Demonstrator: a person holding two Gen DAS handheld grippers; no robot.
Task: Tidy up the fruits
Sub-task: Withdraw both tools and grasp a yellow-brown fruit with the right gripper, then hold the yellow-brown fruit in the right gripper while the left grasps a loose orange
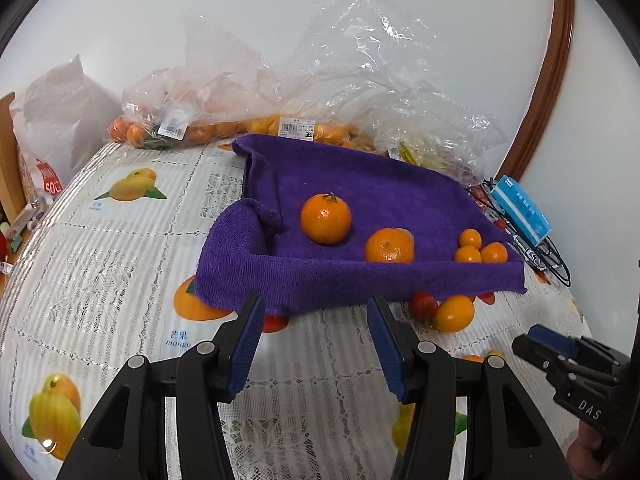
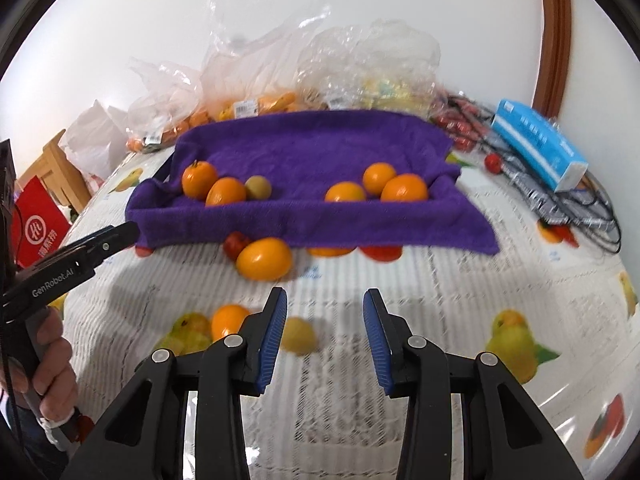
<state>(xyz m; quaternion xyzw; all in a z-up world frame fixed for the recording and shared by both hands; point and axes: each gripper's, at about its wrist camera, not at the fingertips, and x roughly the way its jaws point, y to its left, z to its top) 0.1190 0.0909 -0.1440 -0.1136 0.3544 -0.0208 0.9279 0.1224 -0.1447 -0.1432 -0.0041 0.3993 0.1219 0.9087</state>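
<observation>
Two grippers over patterned tablecloth [image 2: 460,280], jaws parted, nothing held: left gripper [image 1: 315,312], right gripper [image 2: 325,304]. Ahead of both: purple towel [image 1: 360,200] bearing oranges [image 1: 325,219] leftward, kumquats [image 1: 480,249] rightward. Just beyond right gripper, loose: yellow-orange fruit [image 2: 264,258].

My table [image 2: 460,300] has a white lacy cloth with fruit pictures on it. A purple towel [image 2: 320,148] lies over a tray on it. Just in front of the towel sit a yellow-orange fruit [image 2: 264,259] and a small red one [image 2: 235,243], touching. Plastic bags of fruit [image 1: 192,120] lie at the back. A blue box [image 2: 538,146] lies on black wires at the right.
</observation>
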